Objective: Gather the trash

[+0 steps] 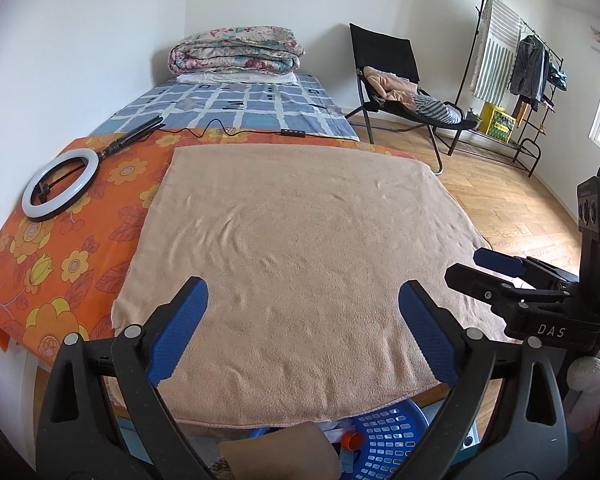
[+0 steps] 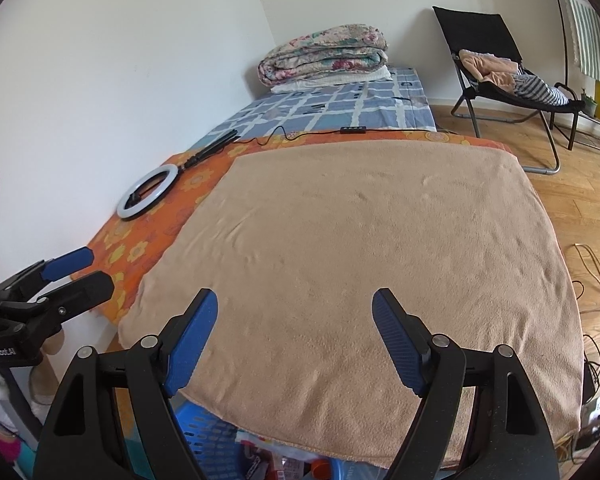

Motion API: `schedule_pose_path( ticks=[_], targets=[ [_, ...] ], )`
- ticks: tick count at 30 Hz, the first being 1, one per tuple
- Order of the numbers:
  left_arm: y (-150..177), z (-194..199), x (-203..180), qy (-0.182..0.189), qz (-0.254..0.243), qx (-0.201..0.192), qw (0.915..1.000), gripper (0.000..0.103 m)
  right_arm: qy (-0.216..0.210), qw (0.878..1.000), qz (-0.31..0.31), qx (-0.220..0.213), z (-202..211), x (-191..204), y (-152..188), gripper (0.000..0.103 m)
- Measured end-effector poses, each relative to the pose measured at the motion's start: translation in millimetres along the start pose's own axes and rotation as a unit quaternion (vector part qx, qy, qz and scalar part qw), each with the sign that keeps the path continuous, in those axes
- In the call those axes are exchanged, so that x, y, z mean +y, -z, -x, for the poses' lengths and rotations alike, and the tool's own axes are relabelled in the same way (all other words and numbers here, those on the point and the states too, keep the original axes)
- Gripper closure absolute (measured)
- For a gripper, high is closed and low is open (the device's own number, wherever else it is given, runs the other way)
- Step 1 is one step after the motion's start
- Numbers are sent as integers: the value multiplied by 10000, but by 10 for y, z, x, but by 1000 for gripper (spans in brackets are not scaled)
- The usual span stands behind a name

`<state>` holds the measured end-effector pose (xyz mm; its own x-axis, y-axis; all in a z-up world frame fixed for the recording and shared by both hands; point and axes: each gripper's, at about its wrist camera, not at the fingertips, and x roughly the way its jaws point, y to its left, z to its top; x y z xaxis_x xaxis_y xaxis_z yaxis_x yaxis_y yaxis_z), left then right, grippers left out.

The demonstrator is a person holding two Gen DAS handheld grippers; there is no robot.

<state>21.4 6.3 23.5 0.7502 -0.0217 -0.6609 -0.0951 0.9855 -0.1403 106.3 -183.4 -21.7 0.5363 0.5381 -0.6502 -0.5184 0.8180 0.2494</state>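
A blue plastic basket [image 1: 392,436] stands on the floor below the table's near edge, with an orange cap, a brown paper piece [image 1: 278,454] and wrappers inside. It shows in the right wrist view too, as the basket [image 2: 204,432] under the towel's edge. My left gripper [image 1: 304,300] hangs open above the near part of the beige towel [image 1: 300,240], with nothing between its blue pads. My right gripper [image 2: 294,312] is open and empty as well, over the same towel [image 2: 380,260]. Each gripper appears at the side of the other's view. No trash lies on the towel.
An orange flowered cloth [image 1: 60,248] lies under the towel, with a ring light [image 1: 60,184] and its cable on it. Behind is a bed with a folded quilt [image 1: 236,50], a black chair [image 1: 396,80] with clothes, and a clothes rack [image 1: 520,64]. Cables lie on the wooden floor [image 2: 596,280].
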Motion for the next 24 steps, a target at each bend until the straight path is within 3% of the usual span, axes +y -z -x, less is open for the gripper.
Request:
schedule_pose_path(
  ticks=[24],
  targets=[
    [21,19,53,-150,167,42,9997,2,86,9999,11,63,-29,49,32,23]
  ],
)
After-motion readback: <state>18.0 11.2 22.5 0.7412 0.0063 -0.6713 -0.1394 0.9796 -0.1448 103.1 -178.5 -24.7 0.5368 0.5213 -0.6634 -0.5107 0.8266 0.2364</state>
